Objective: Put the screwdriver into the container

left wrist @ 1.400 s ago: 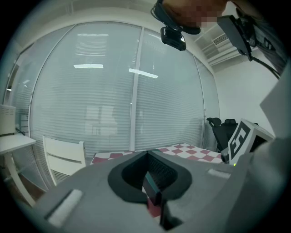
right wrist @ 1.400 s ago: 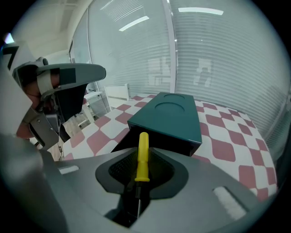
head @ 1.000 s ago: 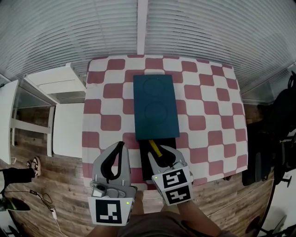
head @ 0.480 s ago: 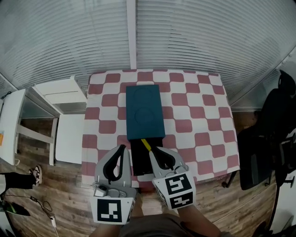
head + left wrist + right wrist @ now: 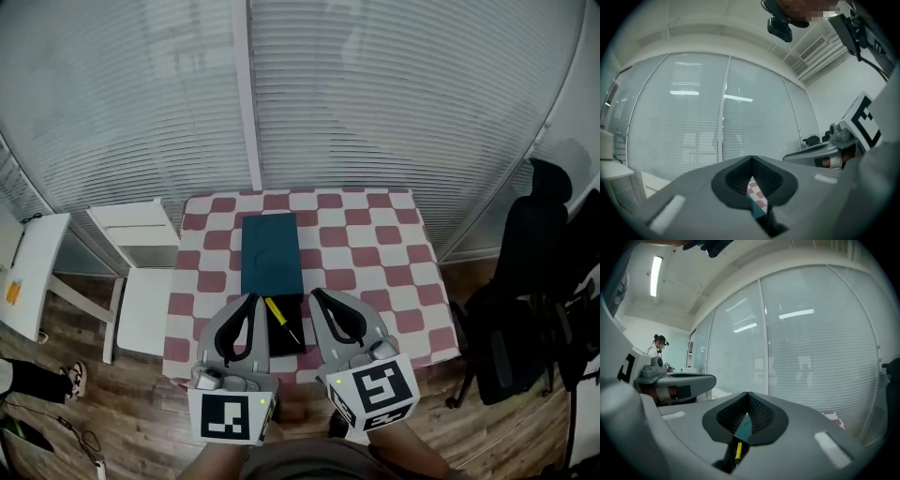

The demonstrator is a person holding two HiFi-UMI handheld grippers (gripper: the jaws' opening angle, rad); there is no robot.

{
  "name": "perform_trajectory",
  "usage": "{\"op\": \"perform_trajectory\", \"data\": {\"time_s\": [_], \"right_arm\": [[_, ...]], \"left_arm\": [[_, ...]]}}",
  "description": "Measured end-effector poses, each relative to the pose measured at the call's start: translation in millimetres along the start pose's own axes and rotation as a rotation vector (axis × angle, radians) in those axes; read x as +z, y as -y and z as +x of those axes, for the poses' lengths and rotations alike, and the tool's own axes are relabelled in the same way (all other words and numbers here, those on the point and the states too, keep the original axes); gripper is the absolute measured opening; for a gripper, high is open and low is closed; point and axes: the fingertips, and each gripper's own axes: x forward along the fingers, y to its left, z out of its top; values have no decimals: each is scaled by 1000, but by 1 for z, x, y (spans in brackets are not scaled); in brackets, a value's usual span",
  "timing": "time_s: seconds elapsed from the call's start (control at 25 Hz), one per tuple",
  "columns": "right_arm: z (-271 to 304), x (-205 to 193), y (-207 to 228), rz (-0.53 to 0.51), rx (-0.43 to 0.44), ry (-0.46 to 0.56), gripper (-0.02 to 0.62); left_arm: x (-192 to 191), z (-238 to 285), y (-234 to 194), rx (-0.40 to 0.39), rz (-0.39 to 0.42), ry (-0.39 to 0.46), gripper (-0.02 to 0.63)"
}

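Observation:
In the head view a screwdriver (image 5: 277, 314) with a yellow handle lies slanted inside the black container (image 5: 278, 344), near the front edge of the checkered table (image 5: 375, 262). A teal lid (image 5: 270, 251) lies just behind the container. My left gripper (image 5: 249, 299) and right gripper (image 5: 317, 294) hang shut above the table's front edge, one on each side of the container, holding nothing. Through the gap under the shut left gripper (image 5: 751, 159) I see checkered cloth and the teal lid (image 5: 757, 210). Under the shut right gripper (image 5: 748, 394) the yellow screwdriver (image 5: 738, 451) shows.
A white chair (image 5: 142, 272) stands left of the table and a white desk (image 5: 28, 272) further left. A black office chair (image 5: 520, 291) is at the right. Window blinds (image 5: 375, 112) run behind the table. The floor is wooden.
Both grippers and the head camera have risen and drawn back from the table, so it looks smaller. The screwdriver stays in the black container, apart from the right gripper.

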Motion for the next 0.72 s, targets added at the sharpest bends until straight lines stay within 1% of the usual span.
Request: {"op": "perform_trajectory", "data": {"time_s": [0.12, 0.2, 0.48, 0.72], "right_arm": [[-16, 27, 5, -43, -8, 73, 25], [-24, 36, 8, -57, -15, 100, 25], [-41, 47, 19, -64, -36, 136, 23], [-46, 49, 20, -58, -39, 153, 23]], "left_arm": [[18, 2, 10, -6, 30, 41, 1], [28, 3, 14, -1, 39, 61, 1], [45, -2, 26, 8, 59, 103, 1], [46, -5, 33, 0, 64, 104, 1]]}}
